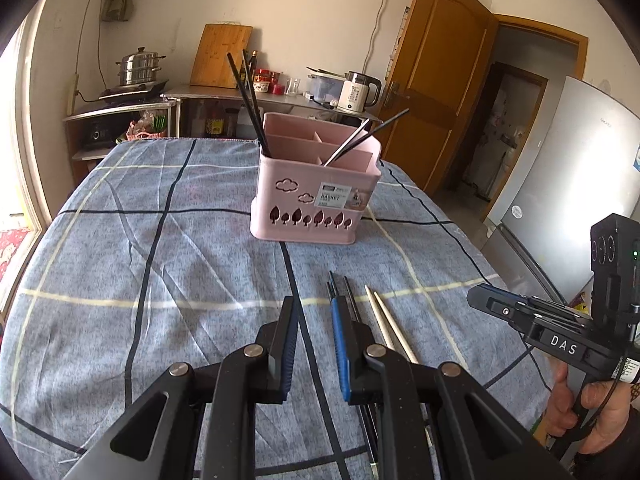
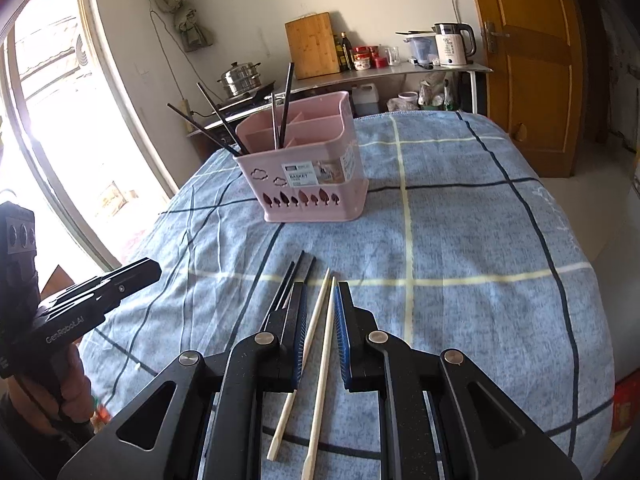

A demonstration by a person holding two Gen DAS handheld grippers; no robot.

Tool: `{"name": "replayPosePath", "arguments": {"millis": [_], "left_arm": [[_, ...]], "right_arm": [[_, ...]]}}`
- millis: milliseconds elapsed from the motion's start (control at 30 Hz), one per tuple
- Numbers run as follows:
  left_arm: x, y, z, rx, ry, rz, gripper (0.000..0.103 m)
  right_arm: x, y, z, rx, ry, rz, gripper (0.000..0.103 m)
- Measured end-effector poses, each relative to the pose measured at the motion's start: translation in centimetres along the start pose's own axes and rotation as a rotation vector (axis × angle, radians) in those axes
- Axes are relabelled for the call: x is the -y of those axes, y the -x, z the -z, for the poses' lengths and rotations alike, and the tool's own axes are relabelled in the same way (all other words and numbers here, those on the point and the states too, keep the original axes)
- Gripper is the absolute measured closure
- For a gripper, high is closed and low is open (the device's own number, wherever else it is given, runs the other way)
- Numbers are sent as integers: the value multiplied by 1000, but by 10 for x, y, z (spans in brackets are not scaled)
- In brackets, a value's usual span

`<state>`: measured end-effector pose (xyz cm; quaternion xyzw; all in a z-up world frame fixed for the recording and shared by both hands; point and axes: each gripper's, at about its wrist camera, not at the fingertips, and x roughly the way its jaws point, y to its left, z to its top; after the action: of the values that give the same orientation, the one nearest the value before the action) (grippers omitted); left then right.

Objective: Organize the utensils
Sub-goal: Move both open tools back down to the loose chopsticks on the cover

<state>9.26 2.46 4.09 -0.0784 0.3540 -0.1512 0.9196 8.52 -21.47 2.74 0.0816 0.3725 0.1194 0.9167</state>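
Left wrist view looks down a blue-grey checked cloth on the tabletop (image 1: pixel 120 240) toward a pink utensil basket (image 1: pixel 316 200), whose front carries cloud and tree cut-outs and a printed label. Black chopsticks (image 1: pixel 248 100) stand in its left rear compartment and a metal utensil with another dark stick (image 1: pixel 360 136) leans out of a right-hand compartment, so part of the sorting looks done already. Loose on the cloth near the camera lie a bundle of black chopsticks (image 2: pixel 292 280) and, just beside it, a pair of pale wooden chopsticks (image 2: pixel 320 340), all pointing roughly toward the basket. The left gripper (image 1: pixel 314 344) hangs above the cloth with its fingers a narrow gap apart and nothing between them; the dark bundle lies just past its right finger. The right gripper (image 2: pixel 320 340) is likewise slightly parted and empty, with the wooden pair lying in line with its gap, probably so that it can be picked up next; whether the pads reach the sticks cannot be told. A hand (image 1: pixel 592 412) grips the right tool's handle. Behind, a steel counter (image 2: pixel 400 70) carries a kettle (image 1: pixel 356 92), a cutting board (image 1: pixel 220 56) and jars, with a steamer pot (image 1: pixel 140 68) by the bright window and a wooden door (image 1: pixel 436 76) and fridge (image 1: pixel 580 160) opposite.
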Motion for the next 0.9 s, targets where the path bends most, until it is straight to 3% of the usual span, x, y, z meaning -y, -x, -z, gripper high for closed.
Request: {"name": "replayPosePath", "arguments": {"millis": [900], "left_arm": [[8,-58,18,-152,12,35,86]], "right_arm": [[5,-54,15,-144,-5,15,89]]}}
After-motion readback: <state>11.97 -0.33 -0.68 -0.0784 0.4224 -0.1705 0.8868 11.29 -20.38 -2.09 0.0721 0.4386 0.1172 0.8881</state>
